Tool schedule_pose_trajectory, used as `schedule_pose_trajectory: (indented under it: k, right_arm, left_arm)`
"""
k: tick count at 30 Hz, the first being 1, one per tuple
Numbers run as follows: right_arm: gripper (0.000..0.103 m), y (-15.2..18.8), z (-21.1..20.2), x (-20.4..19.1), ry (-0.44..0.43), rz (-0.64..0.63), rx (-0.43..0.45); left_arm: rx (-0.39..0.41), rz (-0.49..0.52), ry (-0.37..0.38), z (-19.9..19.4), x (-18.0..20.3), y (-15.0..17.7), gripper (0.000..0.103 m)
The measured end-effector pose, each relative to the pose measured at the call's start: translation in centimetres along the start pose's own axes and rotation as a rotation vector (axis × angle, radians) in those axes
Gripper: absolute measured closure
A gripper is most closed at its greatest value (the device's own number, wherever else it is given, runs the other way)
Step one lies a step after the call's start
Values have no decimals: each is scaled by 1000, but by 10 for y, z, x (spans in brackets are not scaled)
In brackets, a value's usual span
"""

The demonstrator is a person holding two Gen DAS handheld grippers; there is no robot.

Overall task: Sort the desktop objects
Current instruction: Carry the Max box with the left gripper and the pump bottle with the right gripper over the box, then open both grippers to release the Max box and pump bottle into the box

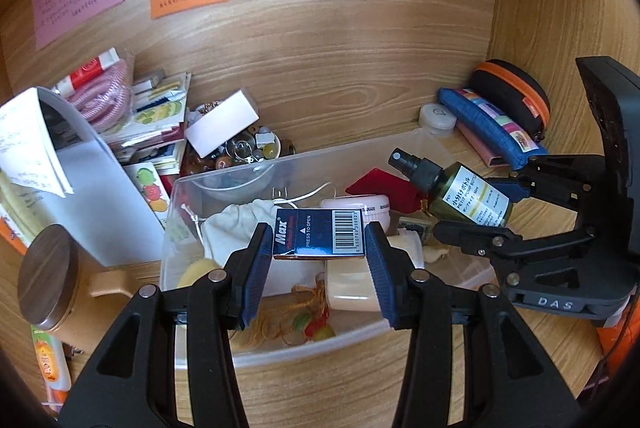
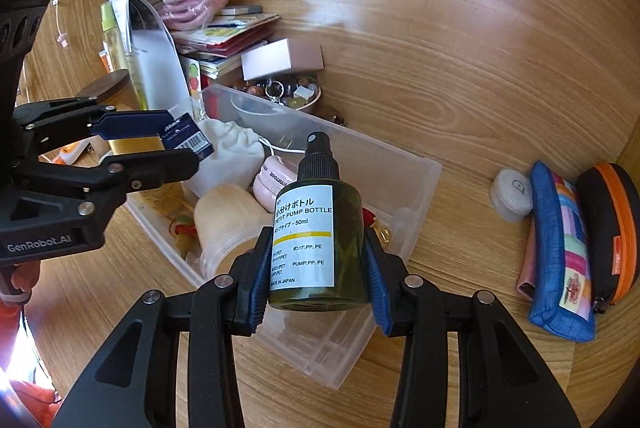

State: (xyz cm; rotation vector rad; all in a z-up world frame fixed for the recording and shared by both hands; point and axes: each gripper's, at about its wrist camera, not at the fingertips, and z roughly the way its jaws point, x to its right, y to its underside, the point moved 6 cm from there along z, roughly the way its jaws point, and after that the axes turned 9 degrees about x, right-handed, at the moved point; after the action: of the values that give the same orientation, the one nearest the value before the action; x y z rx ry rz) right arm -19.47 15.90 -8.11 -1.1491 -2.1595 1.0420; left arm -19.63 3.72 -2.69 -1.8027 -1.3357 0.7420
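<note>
The left tongs (image 1: pixel 319 242) were clamped on a small dark-blue cardboard staple box (image 1: pixel 319 234); the right tongs (image 2: pixel 319 260) gripped a dark-green plastic pump bottle with a white label (image 2: pixel 316 228). Both items hung above the clear plastic storage bin (image 2: pixel 416 196), which already held a white cloth pouch (image 2: pixel 230 148) and a pink round jar (image 2: pixel 276 180). The step in hand appeared to be depositing; the next move likely called for lowering each item into free space before release. The wooden table (image 2: pixel 460 100) was cluttered: a blue fabric pencil case (image 2: pixel 560 252) lay near its right edge, papers stacked at the back left.
</note>
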Motion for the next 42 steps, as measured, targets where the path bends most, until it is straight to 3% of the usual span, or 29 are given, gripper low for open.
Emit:
schedule_pose_trajectory:
  k: [6,15,34,42]
  right_arm:
    - [65,0,13,0,8,-28,-27]
    - [65,-1,24,4,32,-54,-34]
    - [63,-1,25,3,62,-90,-29]
    - [42,-9,6,3,76,-83,20]
  left_arm:
    - [-45,7,2,22,-1,3,56]
    - [-46,26,1,35,1,-1,56]
    - [-26,19,8,29,0,-7,52]
    - [19,12,-11,4,-1,-15,43]
